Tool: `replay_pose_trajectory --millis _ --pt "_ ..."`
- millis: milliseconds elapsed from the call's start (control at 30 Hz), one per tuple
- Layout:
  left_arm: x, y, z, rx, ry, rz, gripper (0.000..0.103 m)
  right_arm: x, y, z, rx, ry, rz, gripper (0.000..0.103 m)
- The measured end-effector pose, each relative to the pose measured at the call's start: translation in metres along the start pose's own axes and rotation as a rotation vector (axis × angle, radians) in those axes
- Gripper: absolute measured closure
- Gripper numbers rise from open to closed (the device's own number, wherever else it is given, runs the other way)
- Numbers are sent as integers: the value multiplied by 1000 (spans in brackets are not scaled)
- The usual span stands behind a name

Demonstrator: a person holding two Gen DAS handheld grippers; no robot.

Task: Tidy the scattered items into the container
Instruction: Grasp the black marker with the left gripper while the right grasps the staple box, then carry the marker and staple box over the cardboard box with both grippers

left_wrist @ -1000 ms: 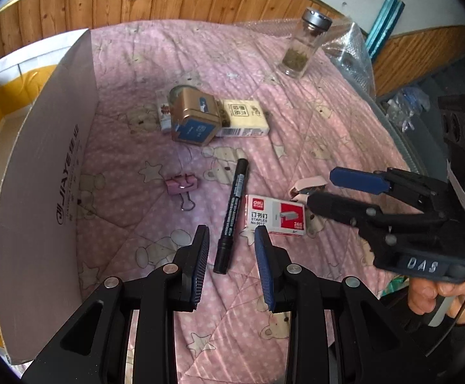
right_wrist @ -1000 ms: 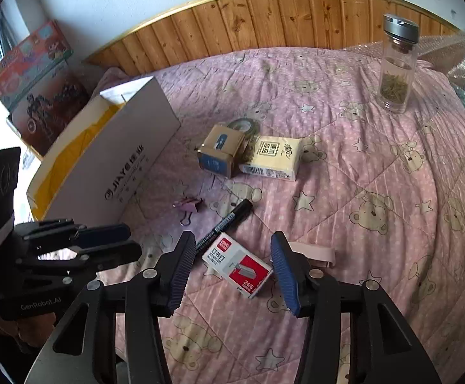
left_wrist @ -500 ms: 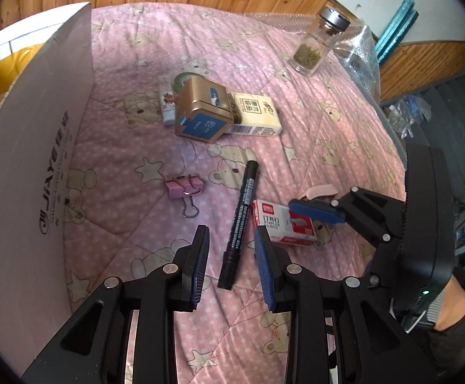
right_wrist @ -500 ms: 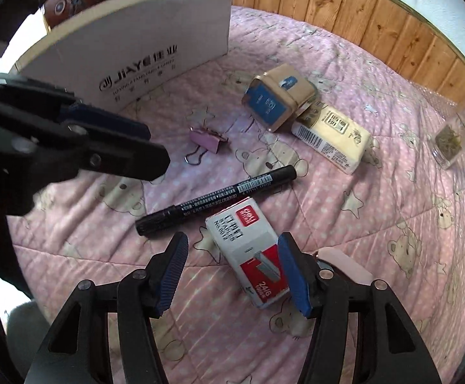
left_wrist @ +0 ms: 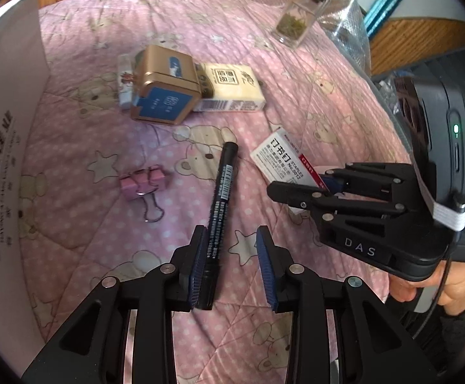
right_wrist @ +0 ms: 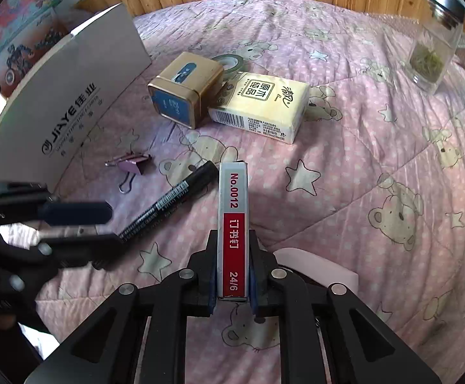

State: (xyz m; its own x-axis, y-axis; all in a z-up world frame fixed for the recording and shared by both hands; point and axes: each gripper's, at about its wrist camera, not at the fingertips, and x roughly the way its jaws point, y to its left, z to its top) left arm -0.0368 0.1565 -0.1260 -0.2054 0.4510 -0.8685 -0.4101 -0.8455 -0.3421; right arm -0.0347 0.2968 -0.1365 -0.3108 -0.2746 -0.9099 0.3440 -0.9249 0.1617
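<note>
Right hand-held gripper [right_wrist: 232, 283] is clamped on the staple box [right_wrist: 233, 224], box standing on its narrow edge between the pads, "No.0012" side facing the right wrist camera, far end pointing ahead of the fingers. Whether the box is lifted clear of the pink quilt [right_wrist: 360, 160] or resting on it, can't tell. Left hand-held gripper [left_wrist: 232, 268] has its jaws apart, straddling the near end of the black marker [left_wrist: 221, 201]; the marker lies on the quilt and runs forward from between the fingers, sitting against the left pad [left_wrist: 199, 268], with a gap to the right pad. Pink binder clip [left_wrist: 144, 185] is ahead-left of the left gripper, apart from the marker. Further ahead: gold-and-blue tin [left_wrist: 165, 92] touching the yellow tissue pack [left_wrist: 232, 86] on its right, with a small white pack [left_wrist: 125, 86] just behind the tin on the left. Right wrist view shows a roll of tape [right_wrist: 231, 61] behind the tin. Glass jar [left_wrist: 303, 12] with a metal lid stands far ahead-right, well apart from the rest. White cardboard box [left_wrist: 5, 147] marked JIAYE, the container, is on the far left of both grippers, wall upright. A pale pink flat piece [right_wrist: 319, 265] lies just right of the right gripper's fingers.
</note>
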Motion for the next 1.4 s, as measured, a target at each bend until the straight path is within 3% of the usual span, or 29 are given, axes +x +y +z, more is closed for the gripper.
replay_pose_trajectory --millis 200,267,300,500,800,1400 --pt "19 -8 4 51 -16 95 71 -3 -17 5 121 -23 56 88" --pt "21 -10 6 75 -23 125 88 -9 -23 8 162 -47 73 87" --pt "21 -9 8 70 -24 125 89 -13 -26 9 182 -61 83 87" --pt "5 2 13 10 -61 87 90 -35 -26 20 234 -127 107 87" --pt "-35 19 15 -80 -148 41 90 -50 -3 46 214 -182 123 87" --pt "-101 36 7 -144 -278 -7 90 -71 57 59 142 -233 121 87"
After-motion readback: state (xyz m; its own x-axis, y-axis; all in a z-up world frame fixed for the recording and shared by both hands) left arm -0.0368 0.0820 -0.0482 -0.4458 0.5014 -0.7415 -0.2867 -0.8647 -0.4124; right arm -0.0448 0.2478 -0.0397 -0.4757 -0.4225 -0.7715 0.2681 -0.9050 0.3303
